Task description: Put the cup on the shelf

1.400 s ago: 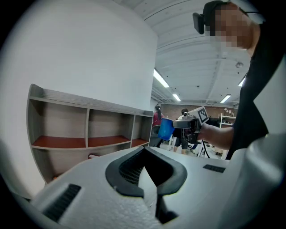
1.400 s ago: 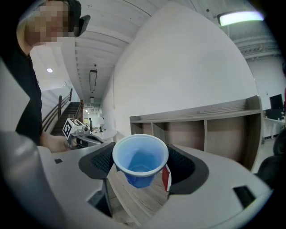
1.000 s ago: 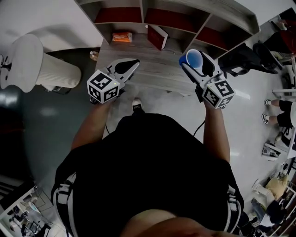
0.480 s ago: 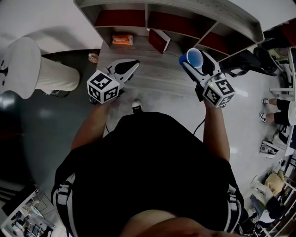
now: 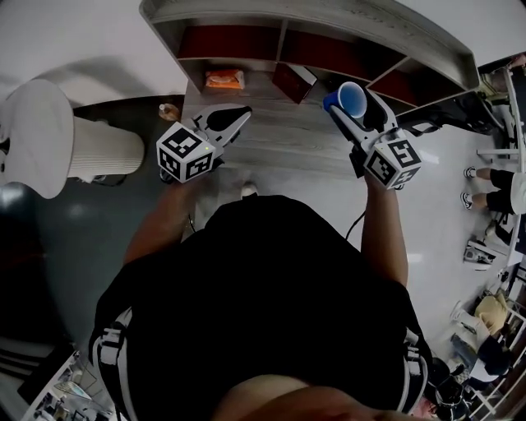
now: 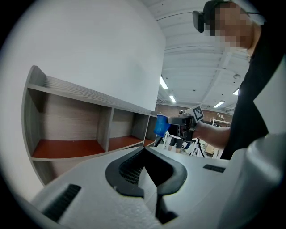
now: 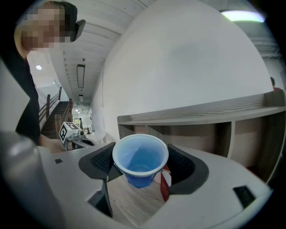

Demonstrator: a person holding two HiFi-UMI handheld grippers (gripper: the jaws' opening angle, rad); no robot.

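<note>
Right gripper view shows upright, empty blue cup [image 7: 140,159].

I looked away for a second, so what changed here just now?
The right gripper, jaws clamped on the blue cup, has carried it forward, closer to the shelf openings. Nothing was grabbed or released. The left gripper stays shut and empty, held in about the same place.

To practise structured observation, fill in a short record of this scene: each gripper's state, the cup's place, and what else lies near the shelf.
Left gripper: shut, empty
Right gripper: shut on blue cup
Cup place: held in front of the shelf, not yet on it
Shelf: red-floored compartments
Nearby: orange packet and red box on the wooden surface below
</note>
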